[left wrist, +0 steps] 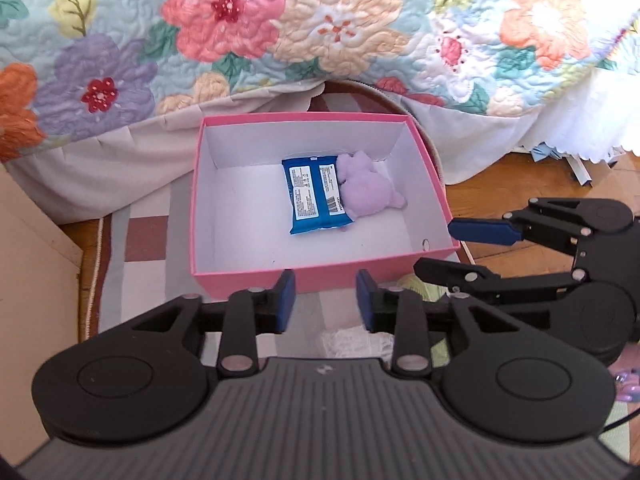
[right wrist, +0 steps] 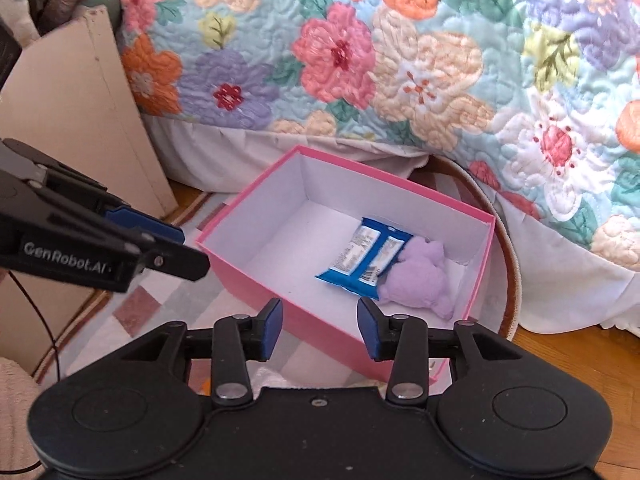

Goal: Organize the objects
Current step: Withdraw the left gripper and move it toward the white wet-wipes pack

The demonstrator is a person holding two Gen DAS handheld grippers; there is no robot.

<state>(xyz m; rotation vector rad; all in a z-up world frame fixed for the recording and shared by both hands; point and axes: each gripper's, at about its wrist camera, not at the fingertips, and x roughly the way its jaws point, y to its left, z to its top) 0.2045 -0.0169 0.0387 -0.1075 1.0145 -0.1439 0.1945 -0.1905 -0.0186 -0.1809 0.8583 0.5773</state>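
Pink box point(left wrist: 320, 276) was seen open-topped on a patterned rug point(left wrist: 140, 236), just beyond both pairs of jaws. Inside it, toward its far right corner, a blue packet point(left wrist: 316, 196) lay flat, label up, with a lilac plush toy point(left wrist: 366, 192) touching its right edge. The left gripper point(left wrist: 326, 300) was held above the box's near wall, jaws parted with nothing between them. The right gripper point(right wrist: 320, 330) was likewise held over the near wall, jaws spread and empty. A floral quilt point(left wrist: 280, 20) hung behind the box. Nothing stood between the jaws and the box. A beige cabinet panel point(right wrist: 80, 120) left of the box was shown fully only by the right wrist view; white and green items below the left gripper were shown more clearly by the left view, too hidden to identify.
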